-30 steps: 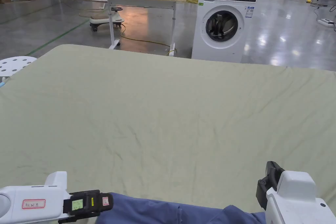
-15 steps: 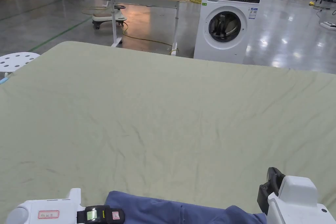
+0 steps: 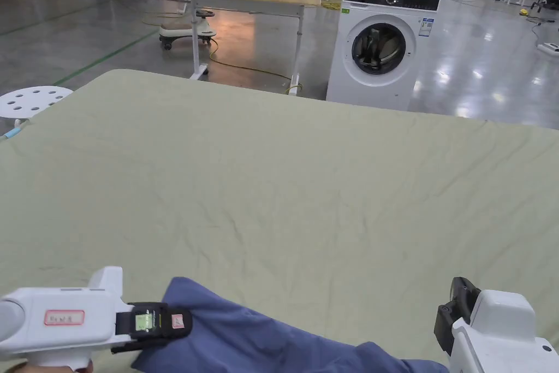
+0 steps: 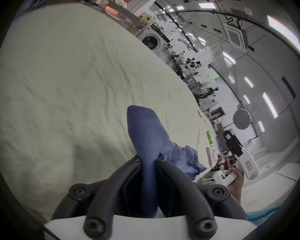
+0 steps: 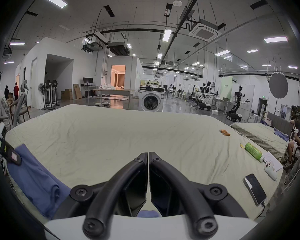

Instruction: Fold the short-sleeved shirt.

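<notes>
Blue short-sleeved shirt [image 3: 256,338] lies bunched along the near edge of the bed [image 3: 305,183], at 6 o'clock in the head view, on the pale green sheet. Left tongs [image 4: 149,159] pinching a fold of the shirt: in the left gripper view blue cloth runs up between both jaws and stands out beyond the tips toward 12 o'clock. In the head view the left tool sits at 7 o'clock, its dark front end touching the shirt's raised corner. Right tongs [image 5: 148,154] pressed together, jaw tips meeting; a scrap of blue shows low behind the jaws, but whether any cloth is caught between them cannot be told. Right tool at 5 o'clock in the head view, just beside the shirt's other end. Washing machine [image 3: 382,49] past the far edge of the bed at 1 o'clock. In the right gripper view, green bottle [image 5: 253,151] and phone [image 5: 255,191] on the sheet at 3 to 4 o'clock, well apart from the shirt.
</notes>
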